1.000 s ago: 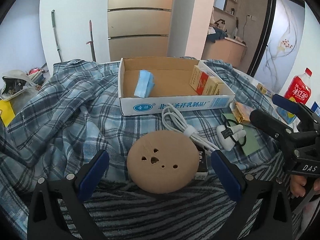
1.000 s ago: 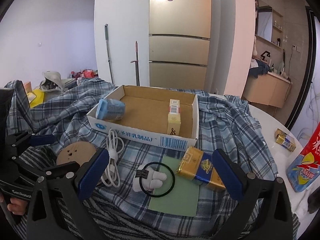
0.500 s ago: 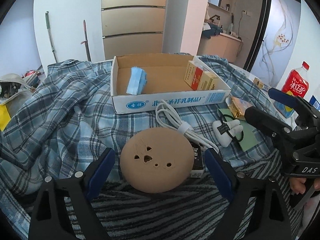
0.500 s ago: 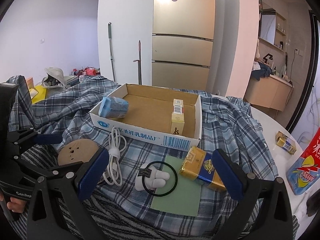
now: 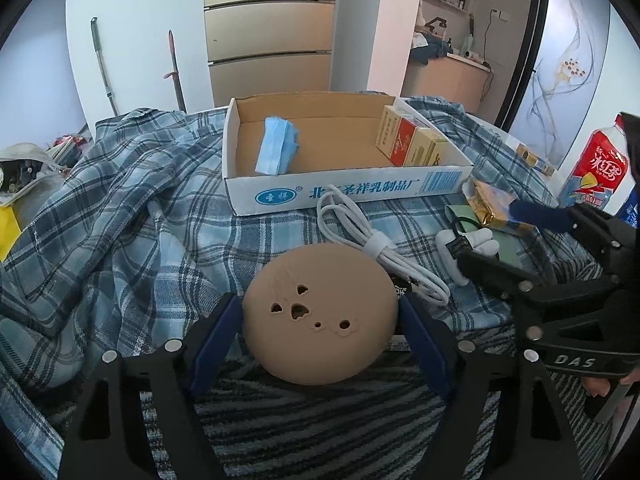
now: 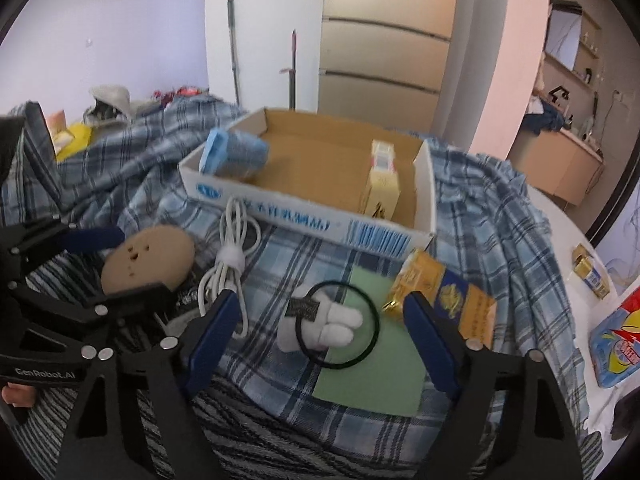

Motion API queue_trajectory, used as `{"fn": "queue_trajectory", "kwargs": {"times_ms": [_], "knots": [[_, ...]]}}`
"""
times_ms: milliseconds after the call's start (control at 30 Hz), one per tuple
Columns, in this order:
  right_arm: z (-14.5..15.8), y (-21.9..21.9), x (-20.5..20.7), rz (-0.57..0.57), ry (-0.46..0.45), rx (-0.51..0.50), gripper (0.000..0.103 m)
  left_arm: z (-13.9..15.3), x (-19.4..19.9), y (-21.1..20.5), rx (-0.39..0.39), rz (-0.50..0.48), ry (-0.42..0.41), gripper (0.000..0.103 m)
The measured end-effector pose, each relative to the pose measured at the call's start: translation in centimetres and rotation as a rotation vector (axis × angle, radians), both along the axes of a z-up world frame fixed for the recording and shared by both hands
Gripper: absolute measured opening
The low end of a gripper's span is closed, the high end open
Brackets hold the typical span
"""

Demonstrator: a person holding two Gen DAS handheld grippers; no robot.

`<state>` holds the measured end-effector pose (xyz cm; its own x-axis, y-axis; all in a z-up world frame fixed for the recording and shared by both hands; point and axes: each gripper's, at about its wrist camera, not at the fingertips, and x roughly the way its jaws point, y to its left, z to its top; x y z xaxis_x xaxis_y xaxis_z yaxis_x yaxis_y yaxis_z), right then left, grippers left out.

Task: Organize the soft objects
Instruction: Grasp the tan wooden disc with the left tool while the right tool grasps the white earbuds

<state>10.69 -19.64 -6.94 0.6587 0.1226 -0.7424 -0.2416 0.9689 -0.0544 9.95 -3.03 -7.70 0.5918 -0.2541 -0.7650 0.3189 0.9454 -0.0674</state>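
A round tan soft disc with small holes lies on striped cloth. My left gripper straddles it, and its jaws are closing, the blue pads right at the disc's rim without visibly squeezing it. A small white plush toy with a black hair band around it rests on a green card. My right gripper hangs over the toy, jaws closing, with clear gaps on both sides. A cardboard box behind holds a blue pack of masks and small cartons.
A coiled white cable lies between the disc and the toy. A gold packet sits just right of the toy. A crumpled plaid shirt covers the table. A red-labelled bottle stands at the far right.
Both pairs of jaws have narrowed. The left pads came in to the disc's rim. The right gripper dropped closer over the plush toy.
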Motion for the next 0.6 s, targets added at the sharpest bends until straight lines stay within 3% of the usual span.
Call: {"fn": "queue_trajectory", "kwargs": {"times_ms": [100,167,267,400,500,600], "knots": [[-0.8,0.3,0.3,-0.004,0.043,-0.026,0.074,0.2,-0.2,0.1,-0.001,0.004,-0.013,0.072],[-1.3,0.4,0.5,-0.007,0.074,-0.045,0.063,0.3,-0.4,0.3,0.007,0.031,-0.029,0.061],[-1.7,0.6,0.7,0.005,0.104,-0.051,0.053,0.6,-0.6,0.8,-0.028,0.023,-0.037,0.058],[-2.0,0.5,0.8,0.003,0.124,-0.041,0.047,-0.1,-0.2,0.0,0.014,0.0,0.009,0.058],[-2.0,0.4,0.8,0.004,0.129,-0.035,0.045,-0.2,-0.1,0.0,0.001,-0.01,0.02,0.065],[-1.9,0.5,0.8,0.009,0.126,-0.032,0.035,-0.3,-0.1,0.1,-0.007,-0.007,0.026,0.076]]}}
